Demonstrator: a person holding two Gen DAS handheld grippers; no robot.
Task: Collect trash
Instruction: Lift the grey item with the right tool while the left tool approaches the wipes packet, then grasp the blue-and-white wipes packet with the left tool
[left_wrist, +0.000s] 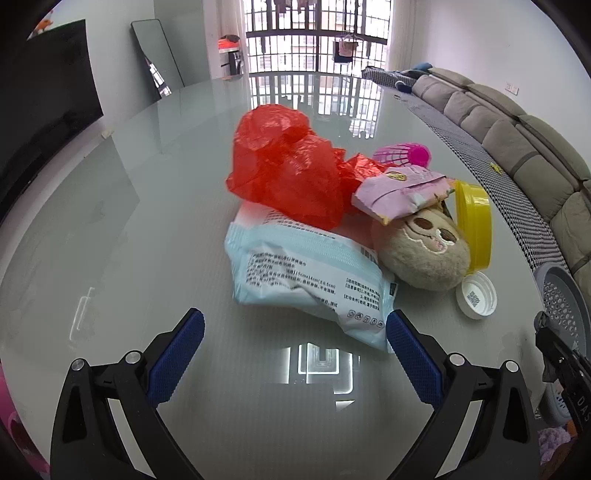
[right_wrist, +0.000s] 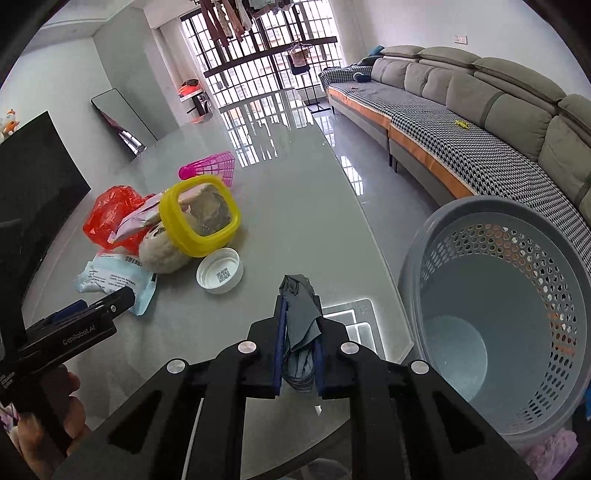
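In the right wrist view the right gripper (right_wrist: 300, 332) sits low in the middle of the frame, its blue pads clenched on a crumpled piece of dark grey wrapper (right_wrist: 301, 314). That is the piece of trash in hand, and it is pinched rather than scooped, probably because it is thin and limp and only a full squeeze will keep it. Its long axis runs along the fingers, from the bottom of the frame upward: one bunched end pokes out past the fingertips toward the top, while the other trails back between the pads. The grey perforated plastic basket (right_wrist: 417, 258) stands at the right edge of the frame, beside the glossy pale grey table (right_wrist: 295, 206), mouth upward and apparently empty, so it is likely the bin this wrapper is meant for; the wrapper hangs over the table, not yet above the rim. In the left wrist view the left gripper (left_wrist: 295, 328) is at the bottom of the frame, released, its jaws spread wide and holding nothing. It faces the light blue printed plastic pouch (left_wrist: 303, 280) just above its fingertips; its right finger looks just beside the pouch's near corner. The pouch's long axis runs from upper left to lower right, roughly across the open jaws, which suits taking it next.
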